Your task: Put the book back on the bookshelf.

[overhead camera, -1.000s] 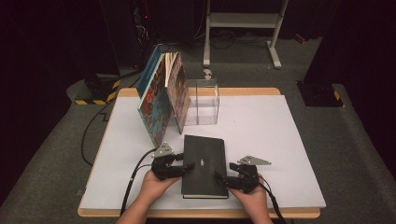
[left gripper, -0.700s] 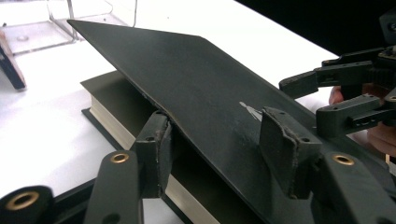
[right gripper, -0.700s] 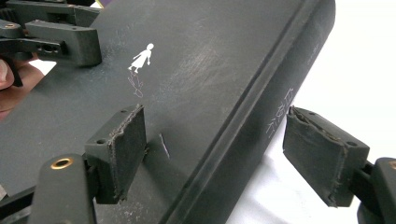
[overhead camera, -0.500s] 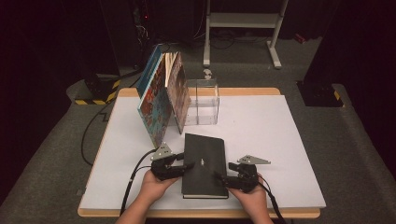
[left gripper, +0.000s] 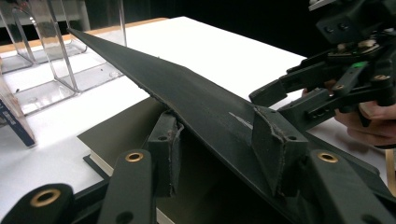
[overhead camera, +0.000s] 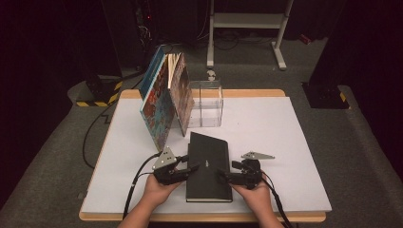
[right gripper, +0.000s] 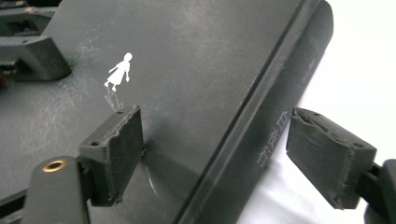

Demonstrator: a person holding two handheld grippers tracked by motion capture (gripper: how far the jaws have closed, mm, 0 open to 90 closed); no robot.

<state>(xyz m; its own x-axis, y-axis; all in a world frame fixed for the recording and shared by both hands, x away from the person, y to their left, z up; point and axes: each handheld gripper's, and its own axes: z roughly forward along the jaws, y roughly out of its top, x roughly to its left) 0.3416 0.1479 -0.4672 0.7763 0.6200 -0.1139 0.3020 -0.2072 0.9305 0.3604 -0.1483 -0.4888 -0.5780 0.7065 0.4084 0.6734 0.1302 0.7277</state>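
A black hardcover book (overhead camera: 209, 166) lies flat at the front middle of the white table (overhead camera: 266, 142). My left gripper (overhead camera: 192, 168) is at the book's left edge, and its jaws have just been closing. In the left gripper view, the raised front cover (left gripper: 187, 88) slants between the jaws of the left gripper (left gripper: 217, 140). One pad is under the cover and the other on top, with slack still between them. My right gripper (overhead camera: 222, 175) straddles the spine (right gripper: 275, 126), and its jaws have just been opening. One pad (right gripper: 116, 149) rests on the cover. The other pad (right gripper: 327, 149) stands off the spine.
Two picture books (overhead camera: 166, 102) lean upright against a clear acrylic stand (overhead camera: 205, 103) at the back middle. Behind the table, on the dark floor, stands a white metal frame (overhead camera: 247, 21). Cables trail off the table's left front.
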